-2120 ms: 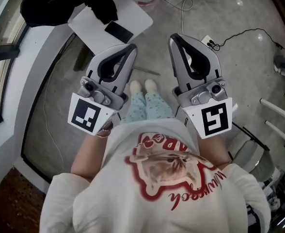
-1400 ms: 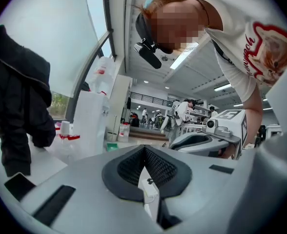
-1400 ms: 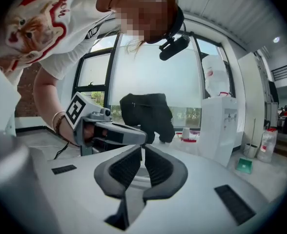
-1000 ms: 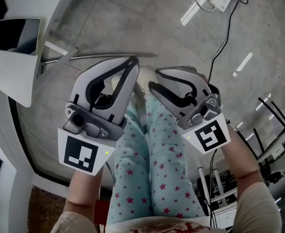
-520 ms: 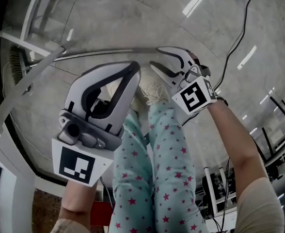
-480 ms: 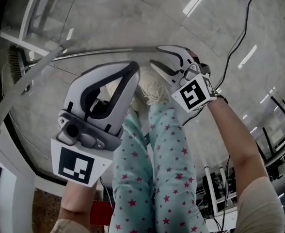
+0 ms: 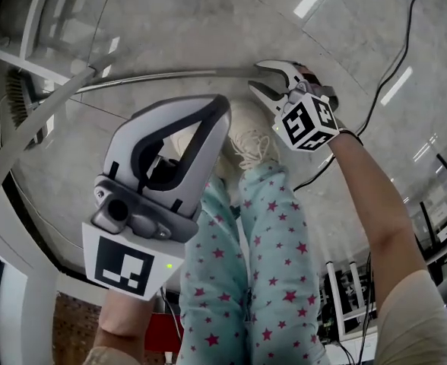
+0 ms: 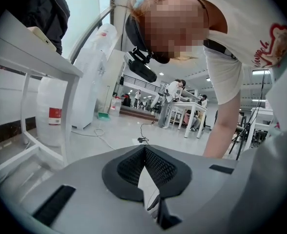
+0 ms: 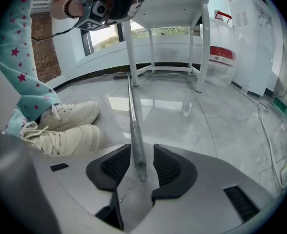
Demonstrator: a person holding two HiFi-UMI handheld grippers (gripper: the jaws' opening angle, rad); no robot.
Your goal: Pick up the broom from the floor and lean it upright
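The broom lies flat on the grey floor. Its metal handle (image 7: 163, 77) runs left to right and its bristle head (image 7: 14, 97) sits under the white table at the left. In the right gripper view the handle (image 9: 133, 111) points straight at me, its end between the jaws. My right gripper (image 7: 260, 78) (image 9: 142, 148) is down at the floor, open, jaws having just been opening, with a gap on each side of the handle's end. My left gripper (image 7: 222, 105) (image 8: 144, 152) hangs higher, shut and empty, above the person's shoes.
The person's pale shoes (image 7: 246, 139) (image 9: 65, 130) stand just beside the handle's end. White table legs (image 9: 200, 57) and a frame bar (image 7: 33, 128) cross over the broom's far part. A water jug (image 9: 221, 67) stands behind, and a black cable (image 7: 391, 67) runs at the right.
The right gripper has dropped to the floor and tipped downward, reaching the handle's end with its jaws wider. The left gripper has sunk a little. The view has swung lower.
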